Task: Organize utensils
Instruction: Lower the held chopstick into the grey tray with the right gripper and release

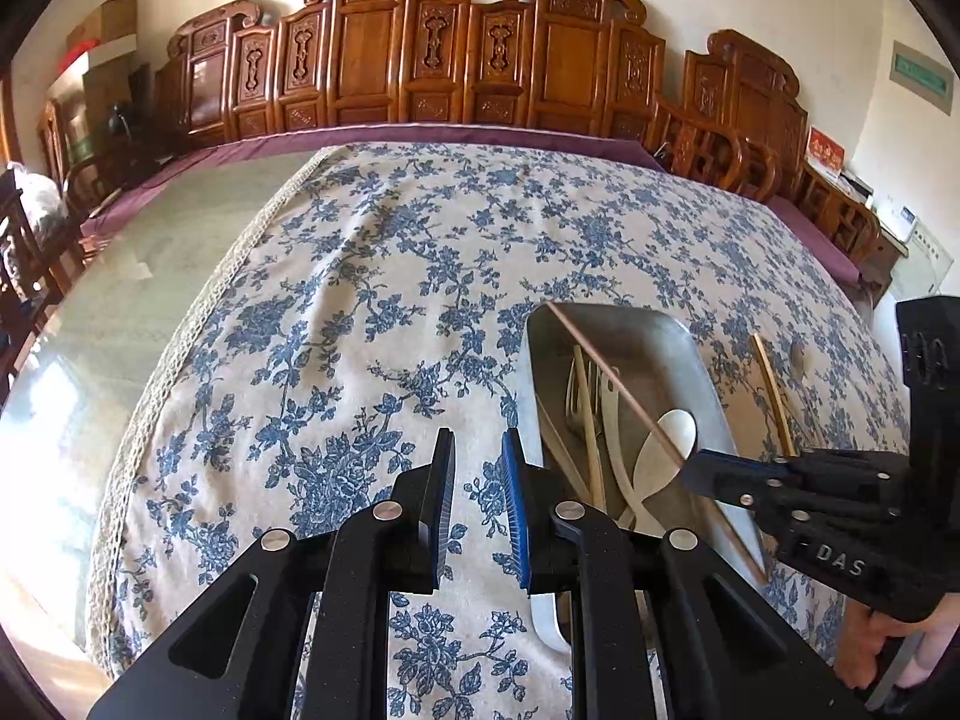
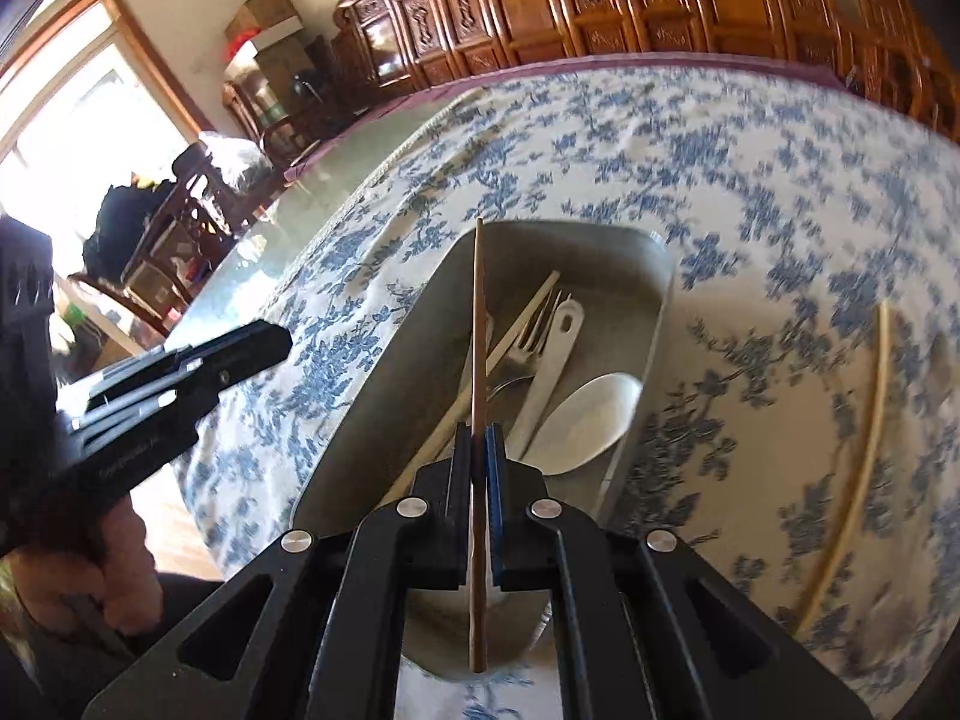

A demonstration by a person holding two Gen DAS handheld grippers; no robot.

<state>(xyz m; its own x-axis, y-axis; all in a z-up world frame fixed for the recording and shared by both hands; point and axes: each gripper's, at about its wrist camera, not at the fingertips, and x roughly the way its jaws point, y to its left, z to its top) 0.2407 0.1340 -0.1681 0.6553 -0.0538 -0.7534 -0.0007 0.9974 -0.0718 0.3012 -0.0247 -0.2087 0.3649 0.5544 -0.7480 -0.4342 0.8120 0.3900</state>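
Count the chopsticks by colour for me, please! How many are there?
Dark brown wooden chopstick, gripped in the right tool over the grey metal tray: 1
Pale wooden chopsticks: 2 clearly seen, one in the tray, the other on the blue-flowered tablecloth
Total: 3. More may hide under the other utensils in the tray.
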